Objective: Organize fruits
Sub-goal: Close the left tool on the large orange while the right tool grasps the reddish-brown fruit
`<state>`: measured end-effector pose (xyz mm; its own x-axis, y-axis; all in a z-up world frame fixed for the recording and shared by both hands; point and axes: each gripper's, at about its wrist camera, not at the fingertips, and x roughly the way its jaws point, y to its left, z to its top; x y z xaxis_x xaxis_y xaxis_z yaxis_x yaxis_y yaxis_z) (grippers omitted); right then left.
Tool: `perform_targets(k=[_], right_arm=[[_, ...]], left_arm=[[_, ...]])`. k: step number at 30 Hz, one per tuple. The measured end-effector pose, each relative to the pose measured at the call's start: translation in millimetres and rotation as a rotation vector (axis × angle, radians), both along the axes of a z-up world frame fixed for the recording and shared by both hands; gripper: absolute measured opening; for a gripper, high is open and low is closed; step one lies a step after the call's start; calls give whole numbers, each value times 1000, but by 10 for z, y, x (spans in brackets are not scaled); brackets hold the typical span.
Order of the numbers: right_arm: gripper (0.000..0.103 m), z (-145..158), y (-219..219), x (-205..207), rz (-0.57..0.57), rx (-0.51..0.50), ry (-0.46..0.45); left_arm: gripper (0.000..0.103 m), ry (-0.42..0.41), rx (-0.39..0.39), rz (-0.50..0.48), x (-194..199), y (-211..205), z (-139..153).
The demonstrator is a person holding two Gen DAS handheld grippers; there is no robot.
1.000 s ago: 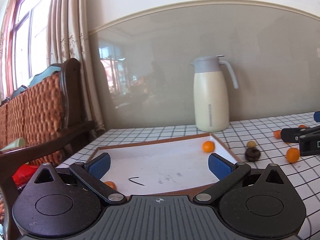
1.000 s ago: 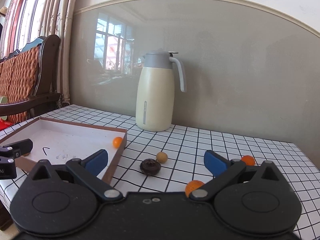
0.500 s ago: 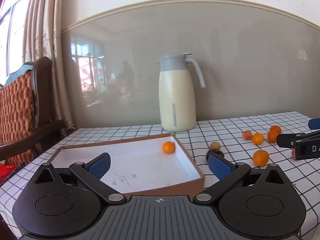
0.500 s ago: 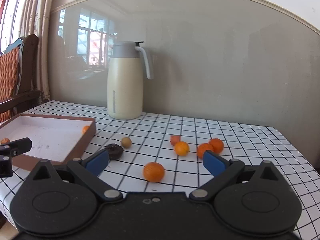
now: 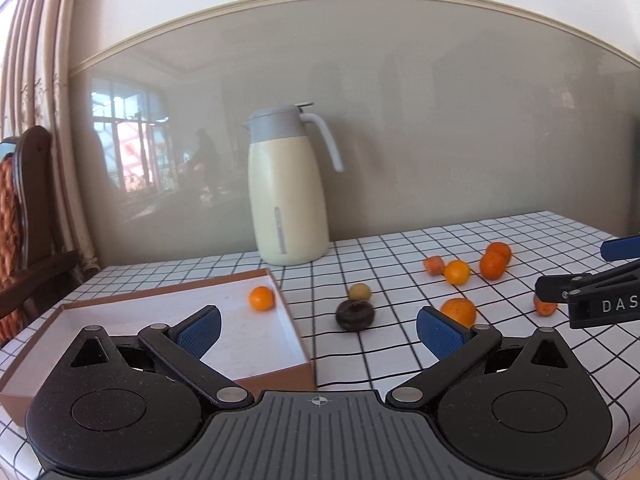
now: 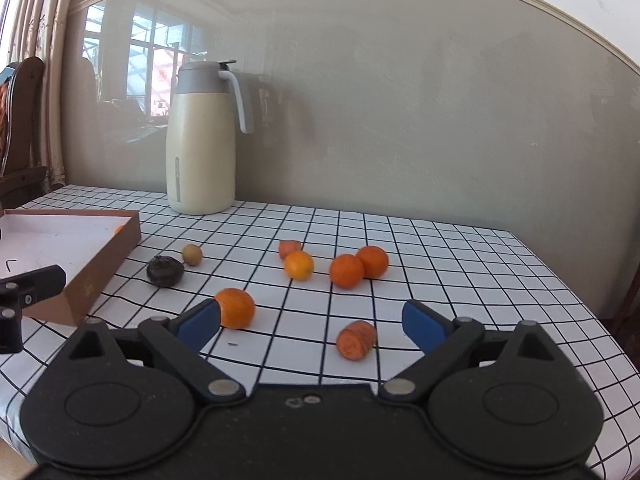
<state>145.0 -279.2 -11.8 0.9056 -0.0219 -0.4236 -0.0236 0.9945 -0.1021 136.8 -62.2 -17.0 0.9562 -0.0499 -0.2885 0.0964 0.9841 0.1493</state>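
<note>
A brown cardboard box [image 5: 296, 376] with a white floor lies at the left of the checked table and holds one orange [image 5: 262, 298]. Right of it sit a dark round fruit [image 5: 355, 315] and a small tan fruit [image 5: 359, 292]. Several oranges [image 6: 346, 271] and two orange stubs lie loose further right. My left gripper [image 5: 319, 330] is open and empty, over the box's right corner. My right gripper [image 6: 312, 324] is open with its jaws closing. One stub [image 6: 356, 340] lies on the table between them, untouched, and an orange [image 6: 236, 307] sits by the left finger.
A cream jug with a grey lid [image 6: 200, 140] stands at the back against the grey wall panel. A dark wooden chair [image 5: 28, 208] and curtains are at the left. The table's right edge [image 6: 592, 304] drops off close to the loose fruit.
Both views have swung right across the table. The box has slid to the left and the loose oranges have come into sight. The right jaws have narrowed a little.
</note>
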Motion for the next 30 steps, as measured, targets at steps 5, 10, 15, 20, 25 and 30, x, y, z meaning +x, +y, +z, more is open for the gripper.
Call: perform_targets(k=[5,10,15,20,25,30], right_arm=[[87,-56,-66,17,-14,-9,16],[85,-117,-145,50,-33,-17,31],[85,-168,-222,87,-62,-39,38],[85,-190,-293,149,-69,-18,44],[85,-220,-282,219,-59,-17,51],[85,-231,-307,286,-64,-11,51]], left_arm=[[103,7,-7,-32,64,-130,-27],[103,26,-25,-51,157,-224,-71],[103,45,-16,-78,259,-394,-136],[103,65,7,-95,330,-565,-210],[103,83,-1,-95,426,-615,-247],[103,112,-17,-73,553,-618,-300]])
